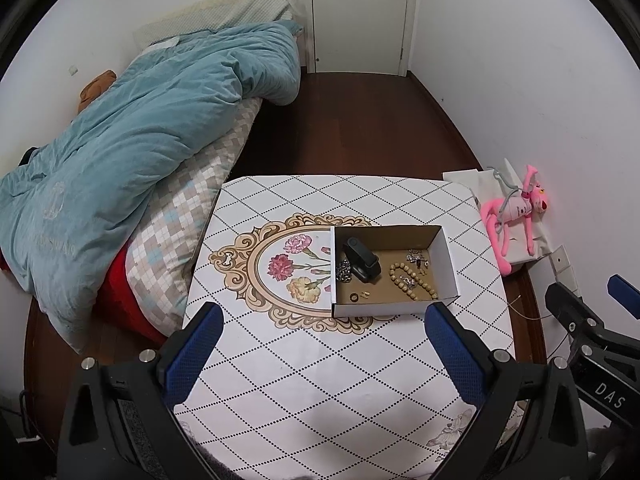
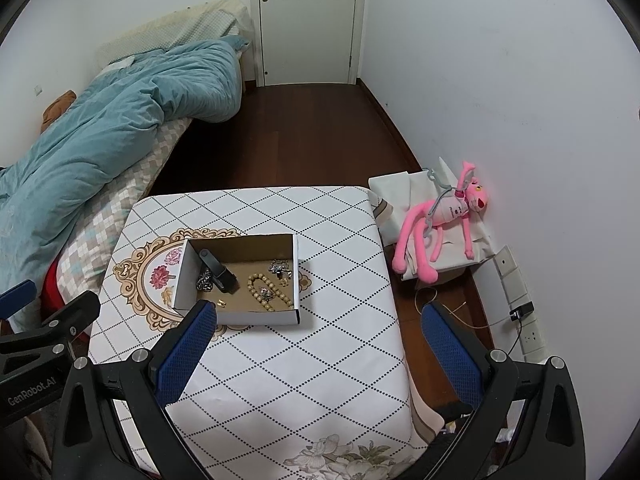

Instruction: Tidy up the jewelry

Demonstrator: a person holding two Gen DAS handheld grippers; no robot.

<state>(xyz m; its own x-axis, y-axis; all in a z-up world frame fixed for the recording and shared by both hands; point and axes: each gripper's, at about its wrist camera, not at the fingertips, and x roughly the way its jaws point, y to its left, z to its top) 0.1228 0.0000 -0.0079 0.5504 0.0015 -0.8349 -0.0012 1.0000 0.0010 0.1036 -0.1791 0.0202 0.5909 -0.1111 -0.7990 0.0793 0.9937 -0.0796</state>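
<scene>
All the jewelry in sight already lies in the box (image 1: 394, 270), which sits open on the table (image 1: 320, 360) over the floral medallion; nothing loose shows on the cloth around it, so the gathering looks done, or else never needed doing. Inside, though, the pieces lie mixed: a bead bracelet (image 1: 412, 280) loops across the right half with a small silver piece on it; a silver cluster (image 1: 416, 258) sits toward the far right corner; a chain (image 1: 344, 270) is bunched against the left wall beside a black case (image 1: 362, 260); a dark ring (image 1: 353, 297) and small gold studs (image 1: 365, 293) lie near the front wall. I judge the sorting itself not yet begun; what "organized" is meant to look like here cannot be told, since no tray or second holder is visible.

The left gripper (image 1: 322, 344) hovers over the near part of the table, short of the box, its jaws spread wide and holding nothing; the right gripper (image 2: 316, 344) hangs likewise over the table's near right edge, jaws spread and empty, with the box ahead and to its left; both are pitched down toward the table, side by side, touching nothing.
</scene>
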